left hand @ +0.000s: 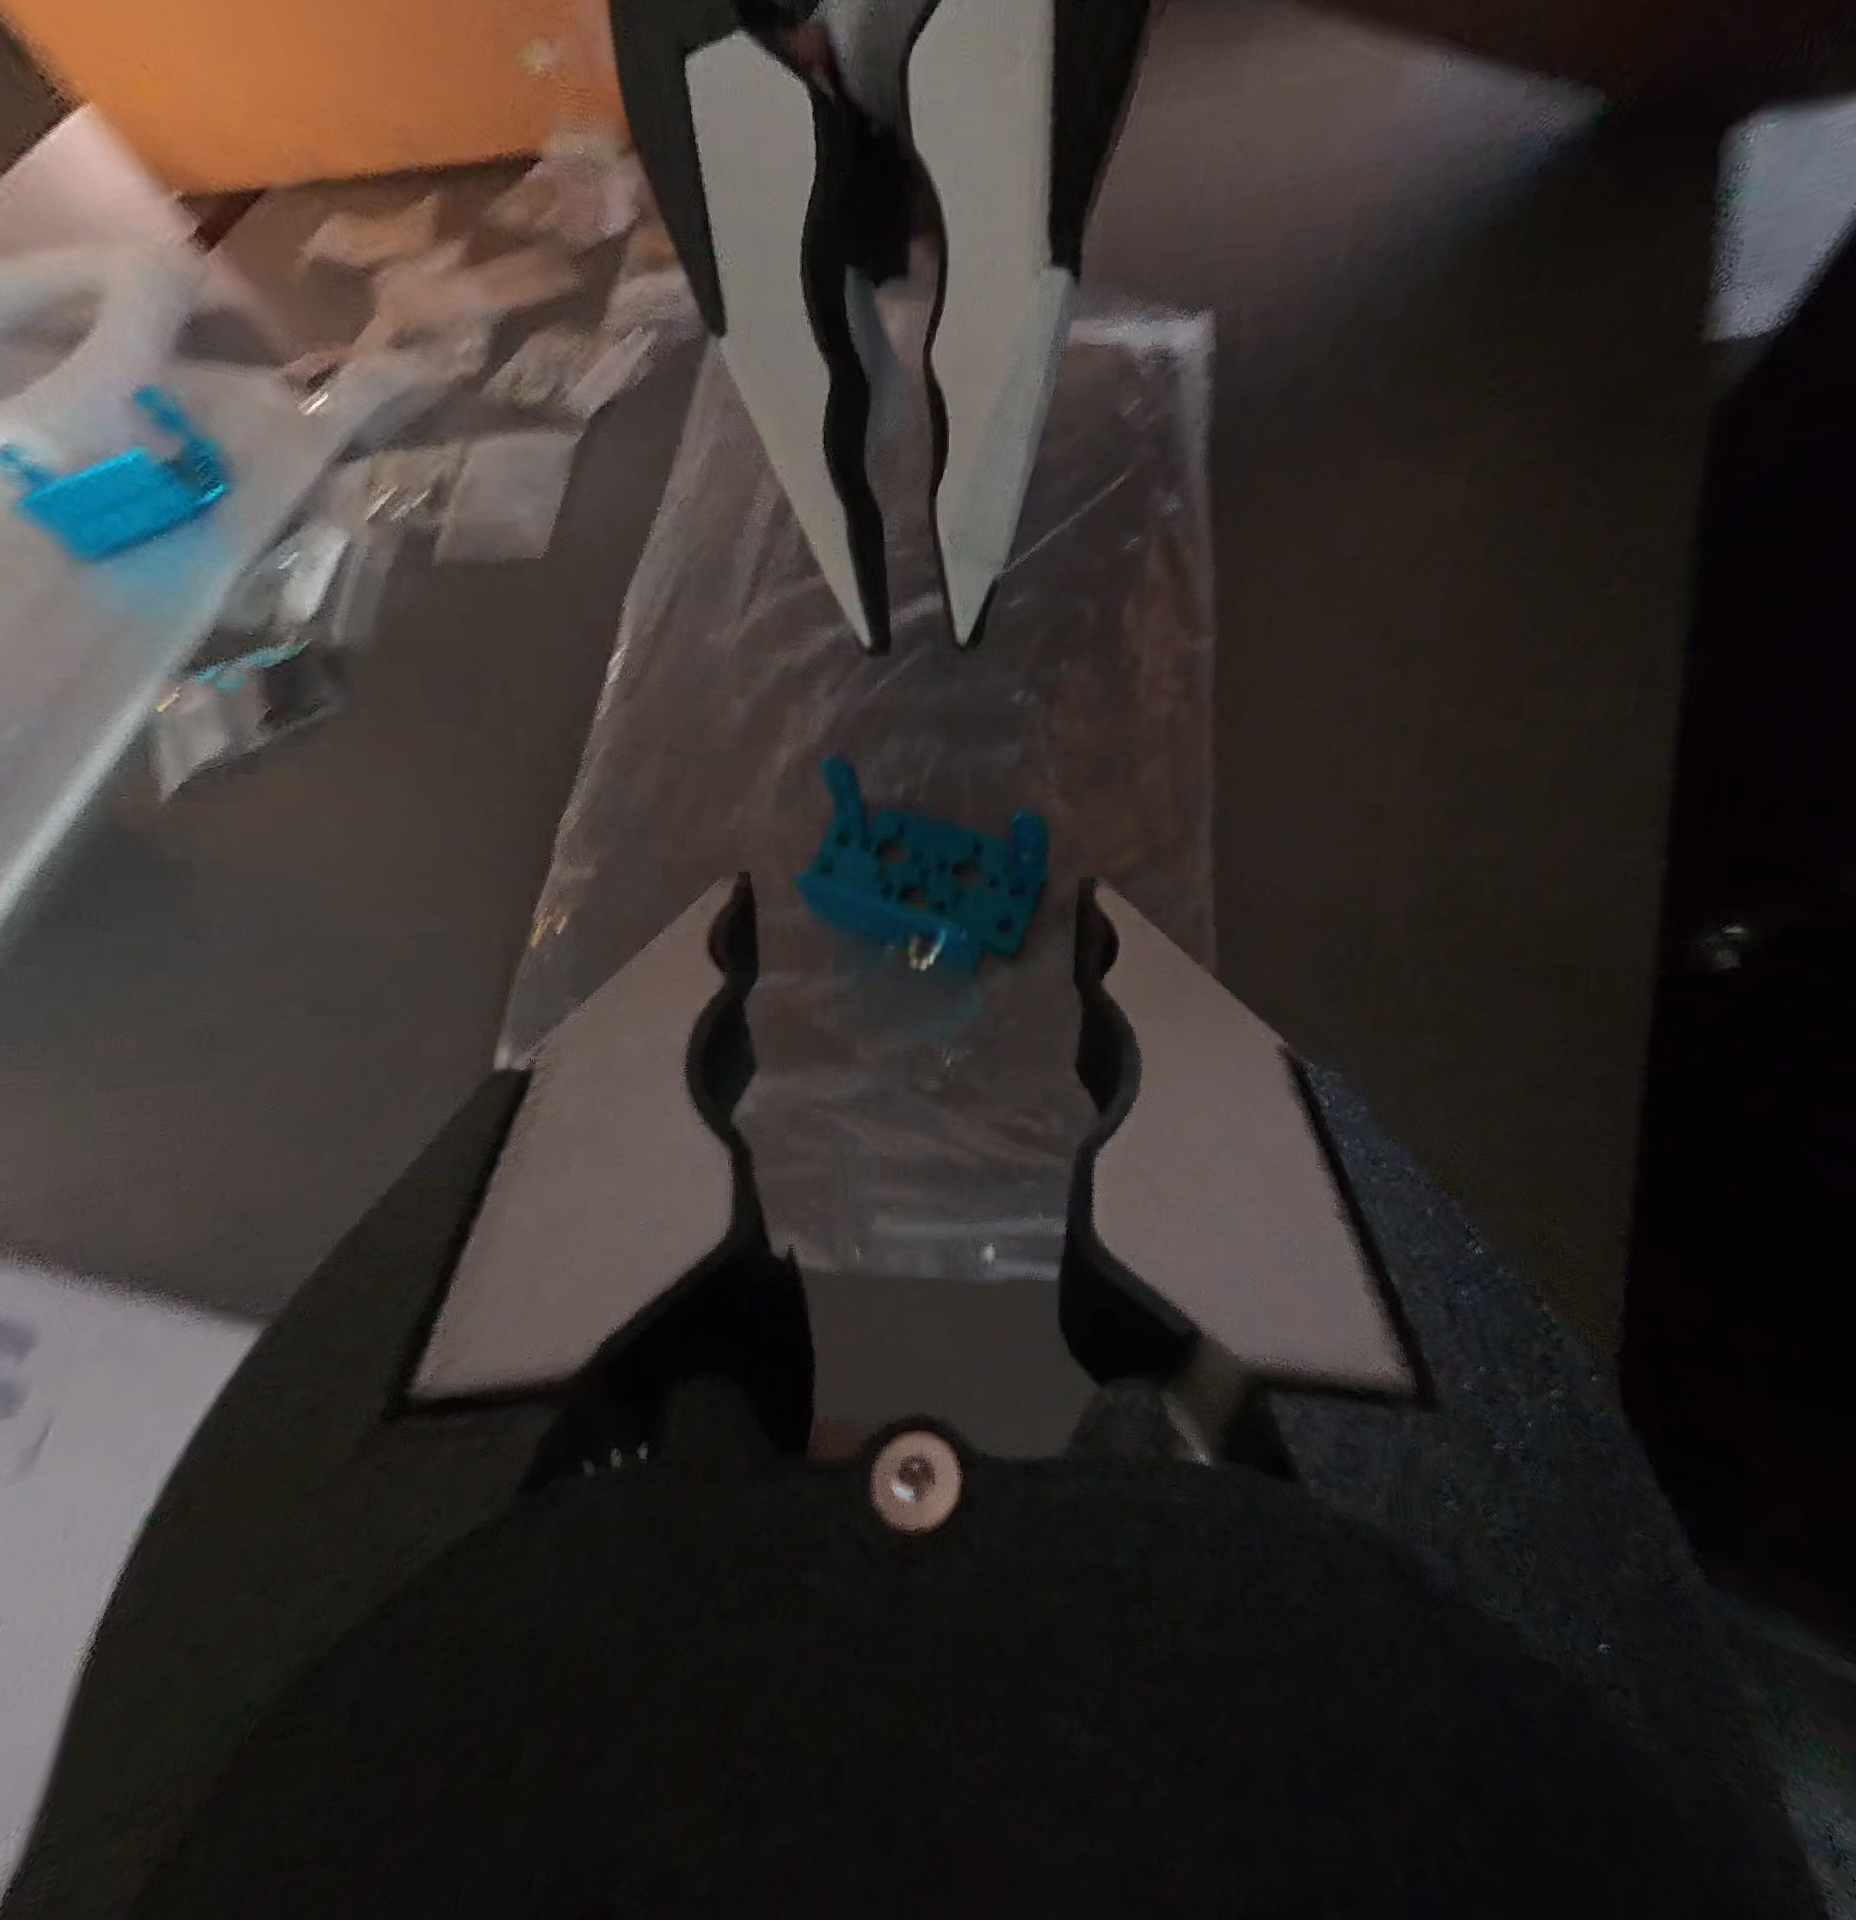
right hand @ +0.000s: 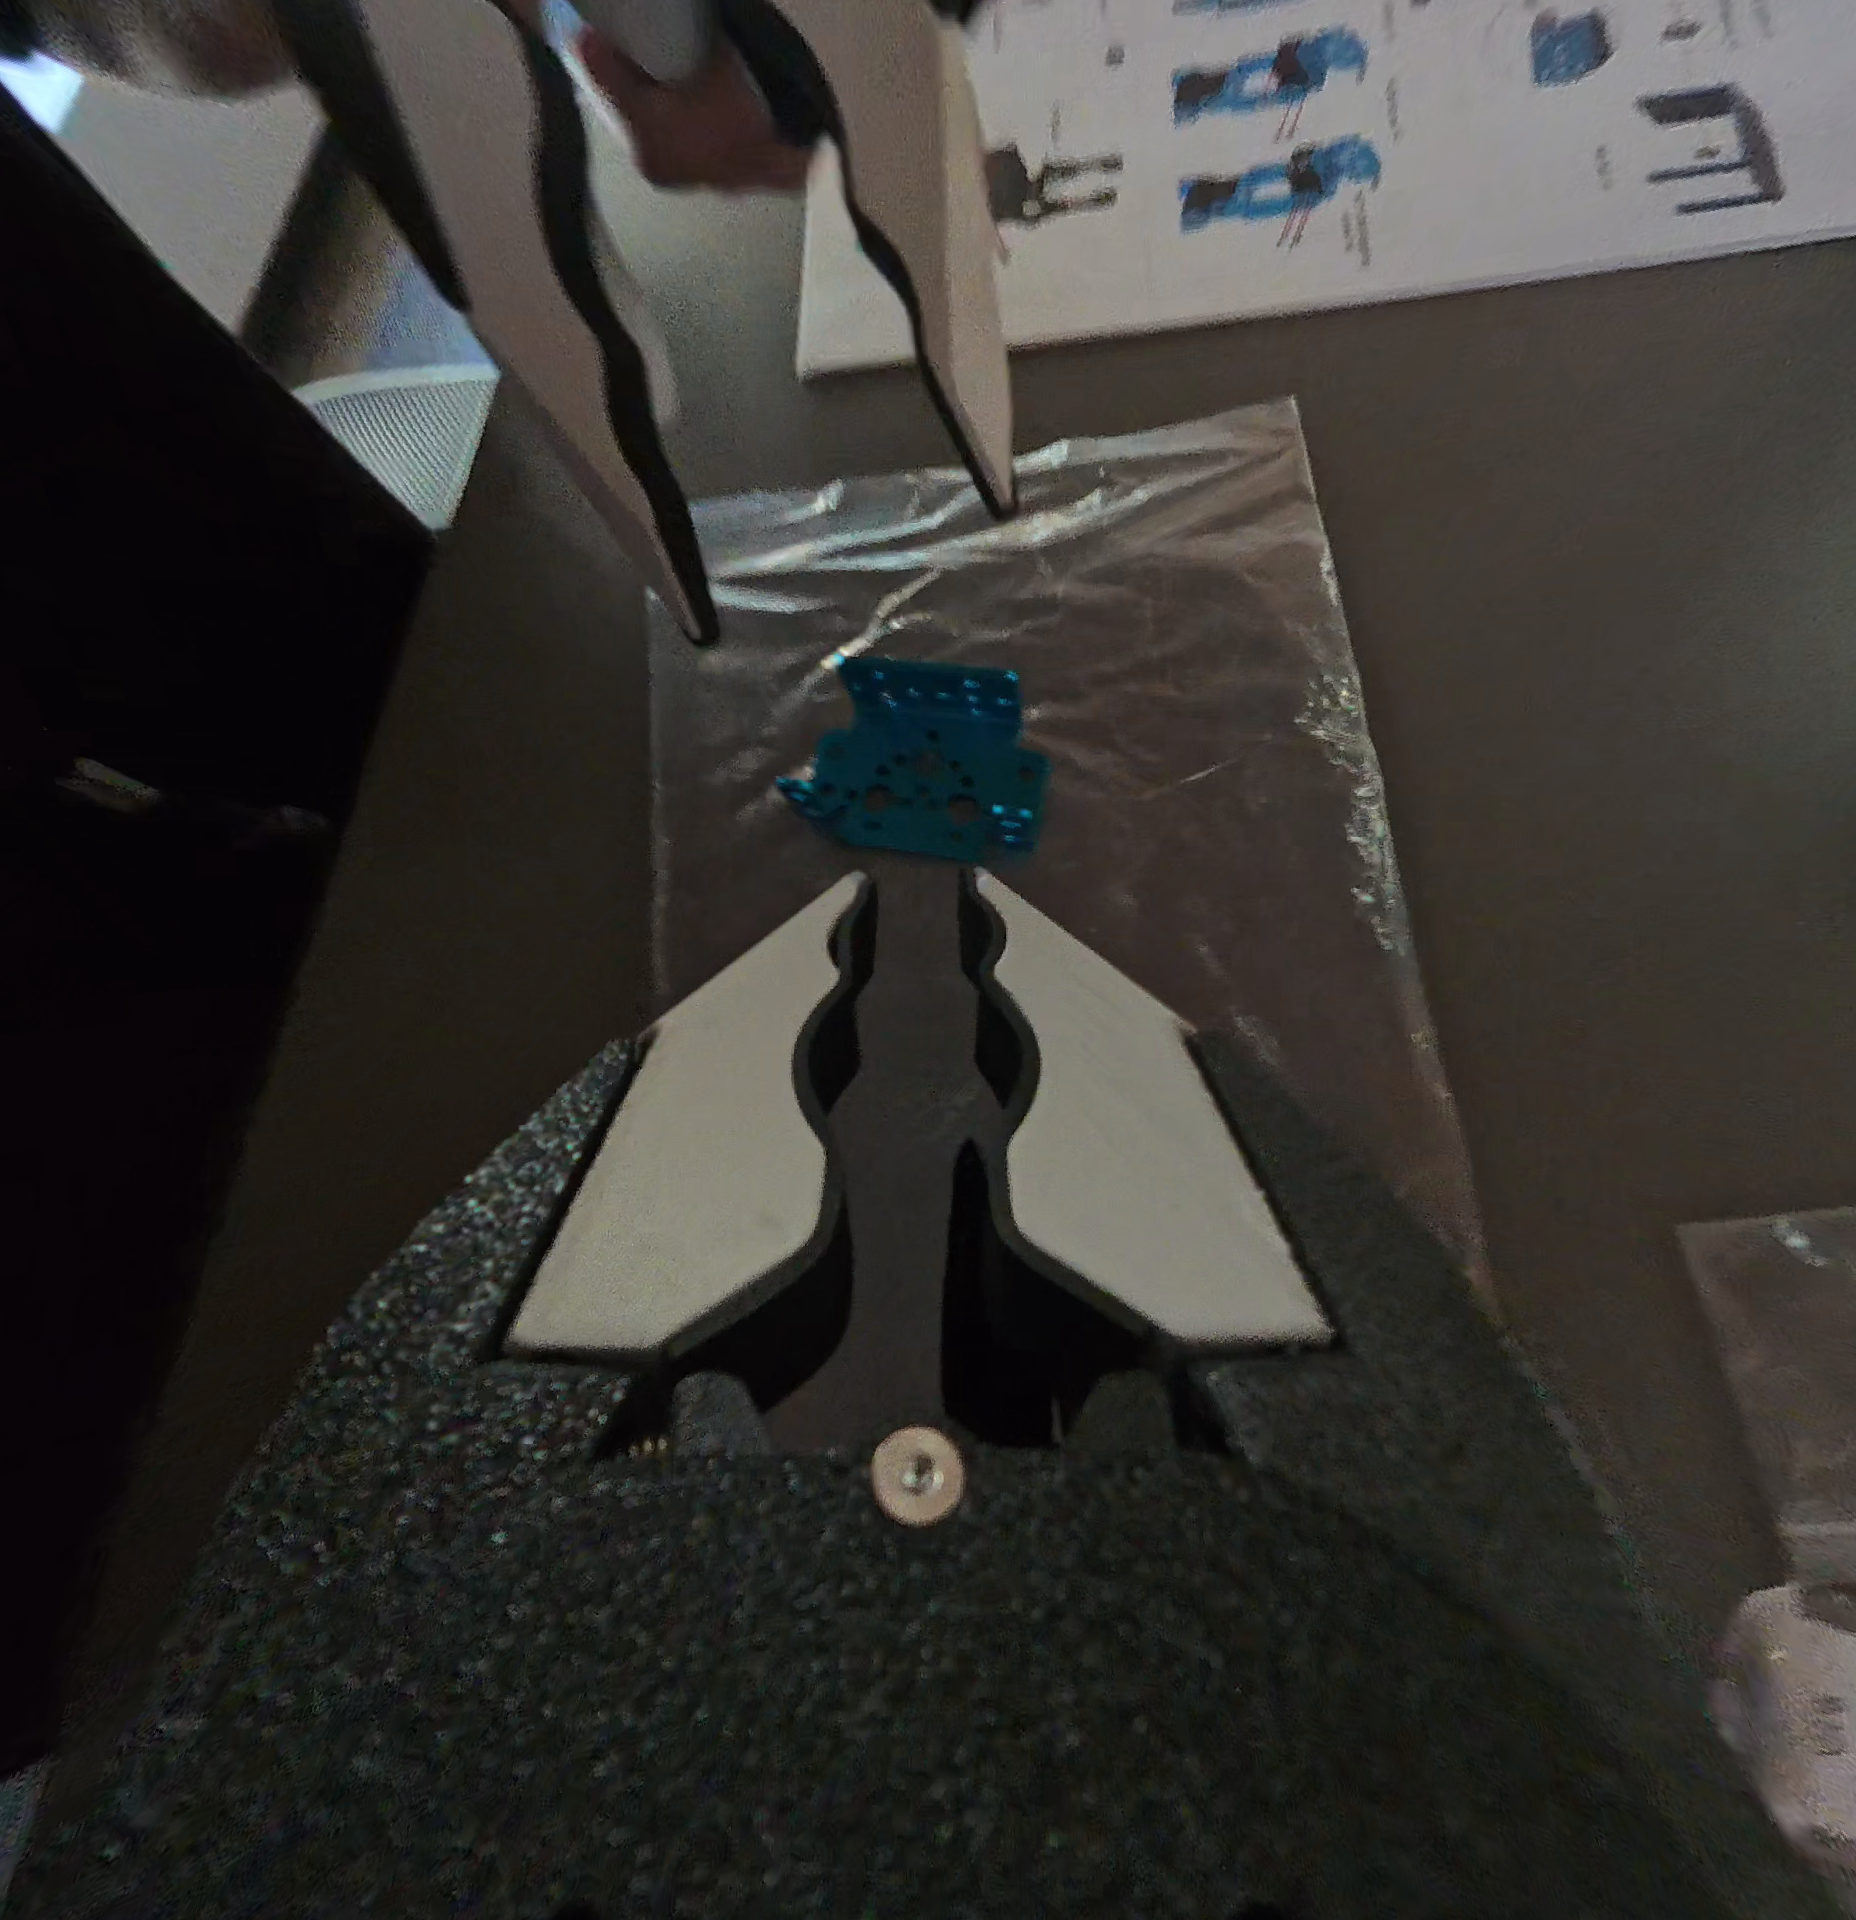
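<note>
- While your left gripper (left hand: pixel 908 883) stands open, empty, the blue bracket (left hand: pixel 924 883) lies on a clear plastic bag (left hand: pixel 1111 623) between both grippers.
- Your right gripper (right hand: pixel 913 878), narrowly parted, holds nothing.
- Only your left view shows another blue bracket (left hand: pixel 113 478); only the right shows a printed sheet (right hand: pixel 1423 156).

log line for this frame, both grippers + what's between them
left gripper: open, empty | right gripper: open, empty | blue bracket: on clear plastic bag, between both grippers, untouched | surface: dark table
</note>
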`<move>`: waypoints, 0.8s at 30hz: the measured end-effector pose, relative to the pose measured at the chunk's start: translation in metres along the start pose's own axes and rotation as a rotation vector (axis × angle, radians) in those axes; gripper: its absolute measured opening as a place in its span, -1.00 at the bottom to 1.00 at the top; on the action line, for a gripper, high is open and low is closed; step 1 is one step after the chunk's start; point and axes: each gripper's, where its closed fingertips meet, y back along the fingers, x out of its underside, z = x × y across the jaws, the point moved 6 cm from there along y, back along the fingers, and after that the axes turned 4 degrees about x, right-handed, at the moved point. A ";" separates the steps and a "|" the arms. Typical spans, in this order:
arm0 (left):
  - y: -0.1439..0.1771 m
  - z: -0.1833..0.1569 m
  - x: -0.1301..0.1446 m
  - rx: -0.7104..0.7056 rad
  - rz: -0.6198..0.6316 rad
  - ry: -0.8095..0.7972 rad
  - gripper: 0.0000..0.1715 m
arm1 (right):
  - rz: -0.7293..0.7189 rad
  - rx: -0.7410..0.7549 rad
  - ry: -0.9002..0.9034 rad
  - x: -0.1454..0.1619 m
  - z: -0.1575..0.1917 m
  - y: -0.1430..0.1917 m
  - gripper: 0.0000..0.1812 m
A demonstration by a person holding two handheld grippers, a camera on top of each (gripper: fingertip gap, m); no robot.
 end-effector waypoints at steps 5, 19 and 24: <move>-0.022 0.015 0.004 0.204 0.056 -0.056 -0.28 | -0.062 0.122 -0.079 0.009 0.021 0.016 -0.88; -0.029 0.014 0.012 0.226 0.039 -0.103 -0.49 | -0.129 0.273 -0.259 0.025 0.035 0.013 -0.89; 0.002 0.014 0.014 0.127 0.017 -0.046 -0.49 | -0.022 0.270 -0.202 0.012 0.030 -0.010 -0.87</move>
